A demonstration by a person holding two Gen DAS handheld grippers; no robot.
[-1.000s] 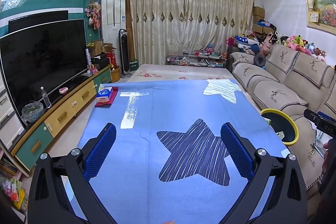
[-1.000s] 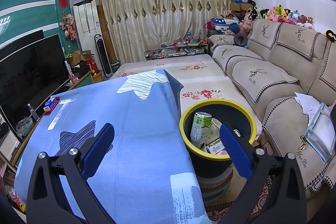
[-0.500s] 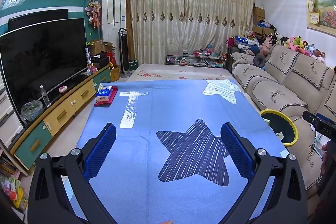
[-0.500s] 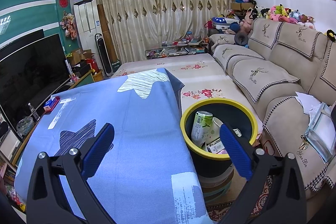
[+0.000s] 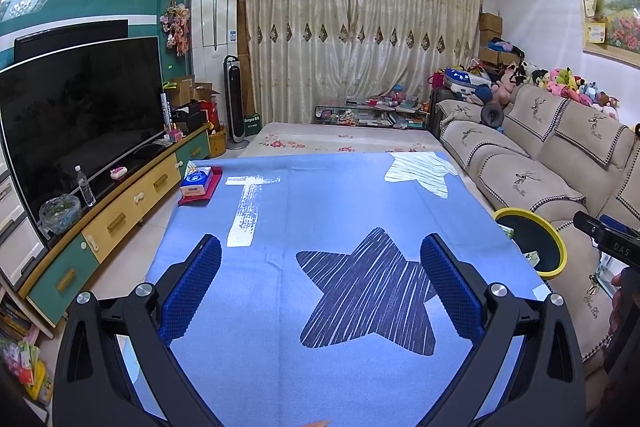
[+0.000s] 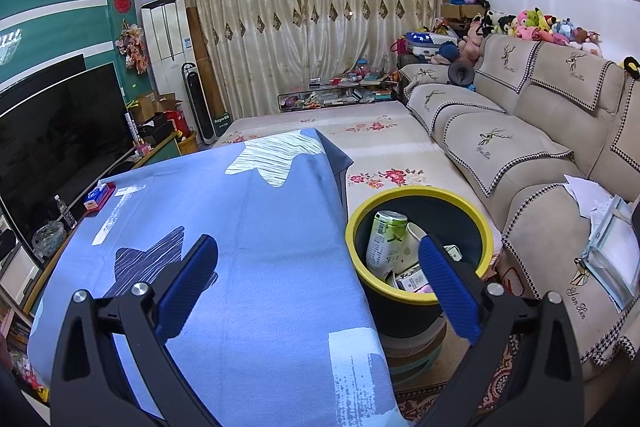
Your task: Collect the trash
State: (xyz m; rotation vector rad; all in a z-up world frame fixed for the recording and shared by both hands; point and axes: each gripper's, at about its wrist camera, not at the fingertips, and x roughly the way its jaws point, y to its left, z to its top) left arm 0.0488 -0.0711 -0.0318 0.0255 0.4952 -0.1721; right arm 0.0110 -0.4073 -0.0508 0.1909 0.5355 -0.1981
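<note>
A dark bin with a yellow rim [image 6: 420,197] stands on the floor between the table's right edge and the sofa; it also shows at the right of the left wrist view as the bin [image 5: 554,247]. Inside lie a green drink can [image 6: 386,239], a white cup and small cartons. My right gripper [image 6: 318,255] is open and empty, hovering over the table's right edge, its right finger in front of the bin. My left gripper [image 5: 320,257] is open and empty above the blue star-patterned tablecloth [image 5: 320,203]. The other gripper's black body [image 5: 608,243] pokes in at the right.
A blue tissue box on a red mat [image 5: 196,181] sits at the table's far left corner. A TV cabinet [image 5: 120,215] with a bottle runs along the left. A beige sofa [image 6: 520,155] with papers on it lies right. A floral-covered table stands beyond.
Both grippers have stayed open and almost still. The views drift only slightly.
</note>
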